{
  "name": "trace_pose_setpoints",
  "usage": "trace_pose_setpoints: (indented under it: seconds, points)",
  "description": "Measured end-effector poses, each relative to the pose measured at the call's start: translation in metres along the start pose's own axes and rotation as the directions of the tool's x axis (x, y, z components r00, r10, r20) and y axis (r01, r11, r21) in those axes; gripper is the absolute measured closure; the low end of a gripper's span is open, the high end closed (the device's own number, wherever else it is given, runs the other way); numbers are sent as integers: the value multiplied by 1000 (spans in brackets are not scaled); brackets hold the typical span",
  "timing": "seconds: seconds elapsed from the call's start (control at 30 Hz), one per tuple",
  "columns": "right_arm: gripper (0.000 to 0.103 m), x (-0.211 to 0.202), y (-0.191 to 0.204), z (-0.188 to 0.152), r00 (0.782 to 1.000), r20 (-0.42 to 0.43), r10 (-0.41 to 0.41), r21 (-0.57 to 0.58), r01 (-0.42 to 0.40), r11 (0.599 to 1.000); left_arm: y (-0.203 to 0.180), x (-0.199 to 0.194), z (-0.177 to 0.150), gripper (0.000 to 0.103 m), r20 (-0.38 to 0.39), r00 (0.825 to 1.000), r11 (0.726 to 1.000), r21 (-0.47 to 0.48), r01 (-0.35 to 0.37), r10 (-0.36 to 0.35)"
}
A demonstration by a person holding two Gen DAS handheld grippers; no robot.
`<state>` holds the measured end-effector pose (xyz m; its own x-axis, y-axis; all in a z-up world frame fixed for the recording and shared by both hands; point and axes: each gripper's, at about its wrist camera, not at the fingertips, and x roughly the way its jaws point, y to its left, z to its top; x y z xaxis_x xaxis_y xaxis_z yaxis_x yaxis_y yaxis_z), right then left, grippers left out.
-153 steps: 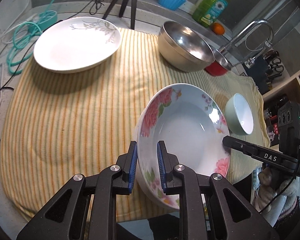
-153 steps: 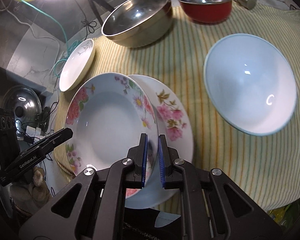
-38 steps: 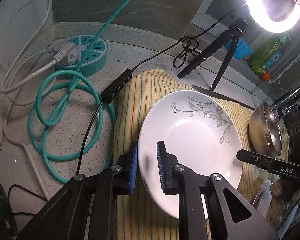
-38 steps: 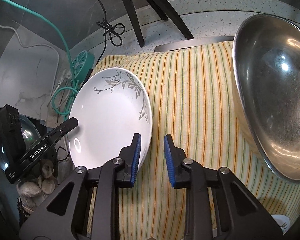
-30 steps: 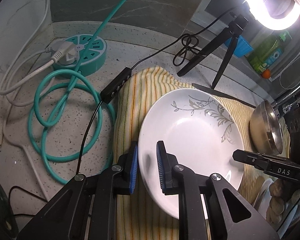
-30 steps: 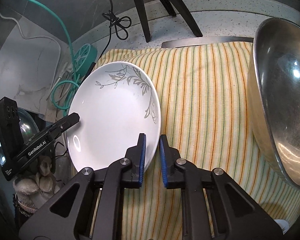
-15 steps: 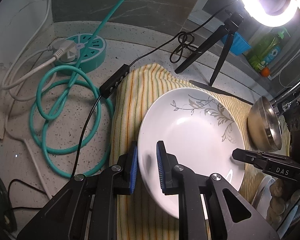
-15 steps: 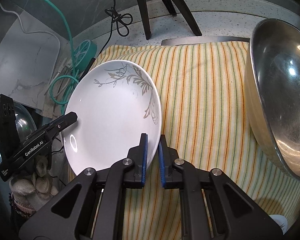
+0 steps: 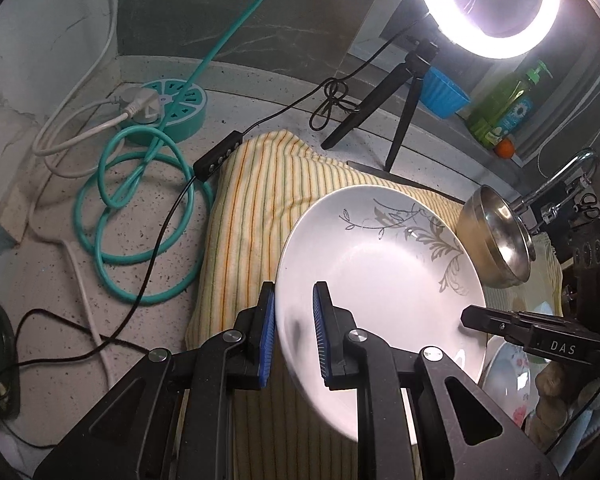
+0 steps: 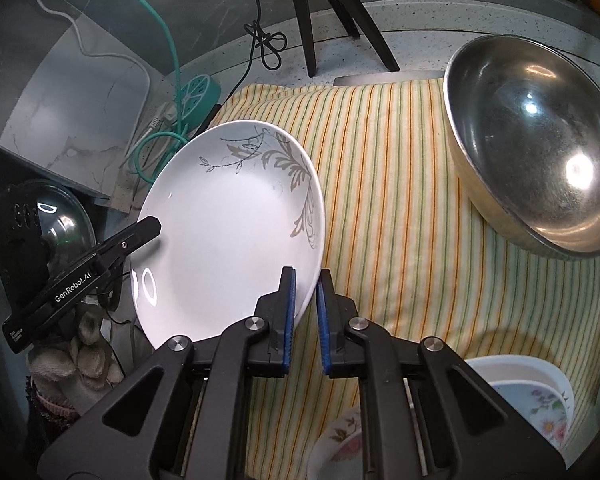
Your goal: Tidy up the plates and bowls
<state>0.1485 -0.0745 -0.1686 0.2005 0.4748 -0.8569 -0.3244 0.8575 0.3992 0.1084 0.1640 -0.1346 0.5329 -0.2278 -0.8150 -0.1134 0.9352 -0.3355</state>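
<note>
The white plate (image 10: pixel 228 236), with a grey leaf pattern along its far rim, is held tilted above the striped cloth (image 10: pixel 396 184) at the cloth's left end. The right tongs (image 10: pixel 305 300) are pinched on its near right rim, pads against both faces. The left tongs (image 9: pixel 294 324) straddle the opposite rim; one pad sits close to the underside, while the other stands a little off the upper face, so whether they truly grip cannot be told.

About a second ago the right tongs were spread beside the rim and the plate lay flat on the cloth. Since then they have closed on it, and the plate has come up off the cloth and tipped. Five seconds back both tongs held a rose-patterned plate over another floral one. That pair (image 10: pixel 532 392) now sits stacked at the near right edge of the cloth. The lift therefore looks like the start of carrying this plate across to join them, which would leave only the bowls to sort.

The steel bowl (image 10: pixel 540 152) rests well apart at the far right. Beyond the cloth, the worktop (image 9: pixel 148 200) carries a coiled teal cable (image 9: pixel 140 208) and a ring-light tripod (image 9: pixel 400 128).

The left tongs' arm reads "GenRobot.AI" in the right view. The right tongs' arm reads "DAS" in the left view. The green bottle (image 9: pixel 504 108) has a label too small to read.
</note>
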Motion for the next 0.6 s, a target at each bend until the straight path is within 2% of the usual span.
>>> trace_pose_setpoints:
  seconds: [0.3, 0.6]
  points:
    - [92, -44, -14, -29, 999, 33, 17, -6, -16, 1000, -35, -26, -23, 87, 26, 999, 999, 13, 37, -37]
    - [92, -80, -50, -62, 999, 48, 10, 18, -11, 1000, -80, -33, -51, 87, 12, 997, 996, 47, 81, -82]
